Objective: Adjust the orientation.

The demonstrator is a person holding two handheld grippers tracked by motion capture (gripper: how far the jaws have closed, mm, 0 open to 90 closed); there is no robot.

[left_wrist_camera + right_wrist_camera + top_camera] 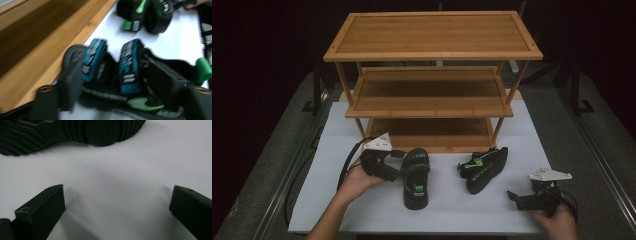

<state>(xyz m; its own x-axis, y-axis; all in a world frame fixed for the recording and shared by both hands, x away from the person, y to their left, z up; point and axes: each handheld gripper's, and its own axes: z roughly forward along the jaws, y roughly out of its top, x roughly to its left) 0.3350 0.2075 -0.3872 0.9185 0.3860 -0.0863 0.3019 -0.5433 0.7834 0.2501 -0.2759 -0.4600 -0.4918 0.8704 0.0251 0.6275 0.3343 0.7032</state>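
High view: left gripper [404,170] at upright sandal [416,179] near white worktop's [332,200] front edge, second sandal [483,169] on its side right of it, wooden rack [432,75] at back, right gripper [518,198] by front right corner | Left gripper view: jaws straddle the blurred sandal [117,75]; whether they pinch it, cannot tell | Right gripper view: jaws spread wide over bare worktop [112,182], sandal sole [75,132] ahead.

Left gripper [404,167] at upright sandal [416,180]; second sandal [482,169] on its side
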